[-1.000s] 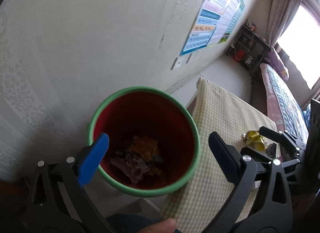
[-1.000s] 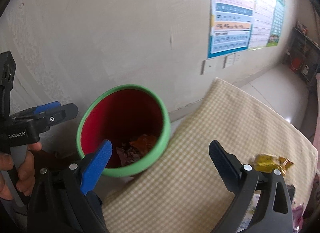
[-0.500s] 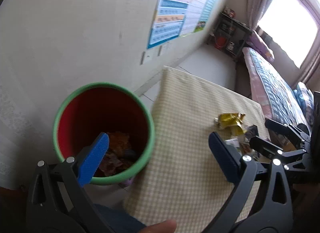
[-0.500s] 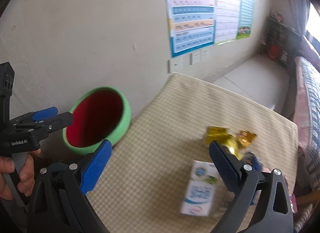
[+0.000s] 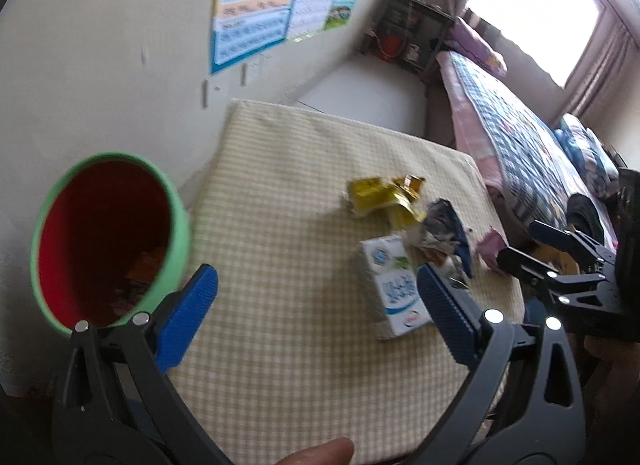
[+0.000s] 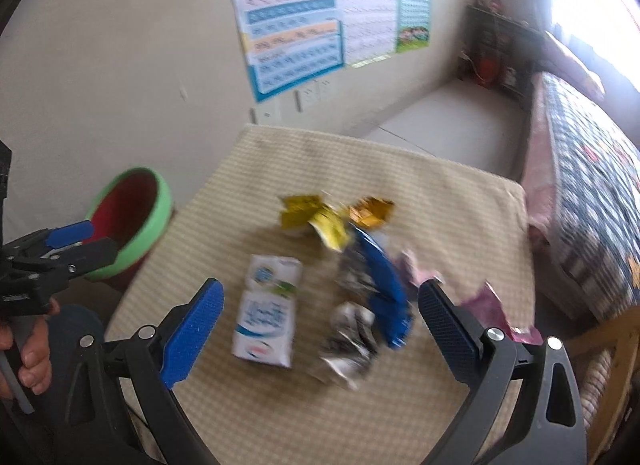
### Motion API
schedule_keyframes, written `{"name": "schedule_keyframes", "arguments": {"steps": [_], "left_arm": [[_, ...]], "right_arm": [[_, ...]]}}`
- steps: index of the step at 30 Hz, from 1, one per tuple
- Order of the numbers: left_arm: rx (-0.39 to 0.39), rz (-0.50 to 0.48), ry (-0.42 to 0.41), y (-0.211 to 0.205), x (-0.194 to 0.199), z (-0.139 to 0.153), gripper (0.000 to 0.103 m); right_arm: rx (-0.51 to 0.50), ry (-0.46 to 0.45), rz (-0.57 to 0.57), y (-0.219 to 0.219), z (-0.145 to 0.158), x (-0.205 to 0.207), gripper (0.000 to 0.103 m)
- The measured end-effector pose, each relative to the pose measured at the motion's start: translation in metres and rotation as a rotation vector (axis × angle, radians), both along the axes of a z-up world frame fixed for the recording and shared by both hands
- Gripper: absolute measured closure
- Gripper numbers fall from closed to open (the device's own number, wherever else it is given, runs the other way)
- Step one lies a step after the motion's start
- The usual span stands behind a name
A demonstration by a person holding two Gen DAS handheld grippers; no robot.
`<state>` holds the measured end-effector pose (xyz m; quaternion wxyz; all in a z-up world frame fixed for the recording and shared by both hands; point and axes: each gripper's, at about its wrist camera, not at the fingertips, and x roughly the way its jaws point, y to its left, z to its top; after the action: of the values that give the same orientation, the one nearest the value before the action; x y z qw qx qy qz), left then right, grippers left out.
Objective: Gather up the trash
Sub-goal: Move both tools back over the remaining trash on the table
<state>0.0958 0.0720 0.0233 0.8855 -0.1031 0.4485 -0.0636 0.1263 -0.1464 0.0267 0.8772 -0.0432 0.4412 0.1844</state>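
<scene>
Hovering over the checked table (image 6: 440, 193), both empty: right gripper (image 6: 318, 317) gaping wide, milk carton (image 6: 268, 313) and wrappers (image 6: 360, 305) lying between its fingers; left gripper (image 5: 318, 305) gaping wide, bin (image 5: 108, 237) sitting beyond its left finger.

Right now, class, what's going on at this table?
A person holds a two-finger gripper in each hand, and both the left gripper and the right gripper are open and empty. On the checked tablecloth lie a white milk carton, yellow wrappers, a blue wrapper and crumpled foil. The green bin beside the table, red inside, already holds some trash. The right gripper faces the pile.
</scene>
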Motion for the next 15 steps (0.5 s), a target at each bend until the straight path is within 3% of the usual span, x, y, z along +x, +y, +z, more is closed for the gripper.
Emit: {"name": "schedule_keyframes", "arguments": {"steps": [15], "left_arm": [[0.005,-0.061,0.094,-0.072,0.021,-0.029,0.006]], "right_arm": [[-0.074,0.081,-0.094,-0.082,-0.036,-0.001,0.009]]}}
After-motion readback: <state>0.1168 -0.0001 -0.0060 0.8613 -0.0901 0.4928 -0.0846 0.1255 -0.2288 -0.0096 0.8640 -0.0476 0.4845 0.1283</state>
